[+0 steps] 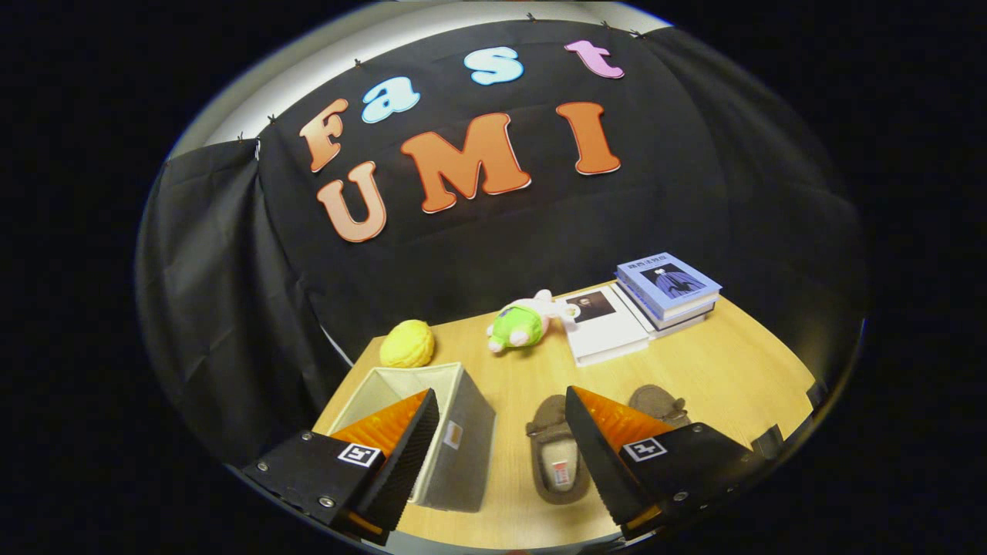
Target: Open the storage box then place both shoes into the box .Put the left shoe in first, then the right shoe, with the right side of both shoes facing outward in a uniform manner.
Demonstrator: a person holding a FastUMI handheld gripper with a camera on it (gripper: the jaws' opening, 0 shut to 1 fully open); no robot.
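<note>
The black cloth wall hangs at the far left and runs round behind a pale wooden tabletop (717, 370). Nearest that side sits the box (455, 432), a grey fabric cube with its top open and a pale lining showing inside; a small tag is on its right-hand face. The left finger (385, 455), orange on its upper face and ribbed black on its inner face, hangs over the box's near corner, hiding part of the opening. Beyond the box, near the wall, lies a yellow ball (407, 344) with a bumpy surface.

The gripper (501, 439) has its jaws spread wide, with nothing between them (only bare tabletop and the box's right wall show in the gap). A green and white plush toy (523, 324) lies on its side beyond the gap, close to the wall.

Just inside the right finger (609, 447) lies a brown slipper (557, 462), toe pointing away, its pale insole with a small label facing up. The finger overlaps its right edge in view; whether they touch cannot be told. A second slipper (657, 402) peeks out beyond that finger, mostly hidden by it, lying just beside the first. Both rest on the tabletop, outside the box.

Farther back, a white book (609, 333) lies flat, the plush toy touching its left edge. To its right stands a short stack of books (669, 293) with a blue cover on top.
</note>
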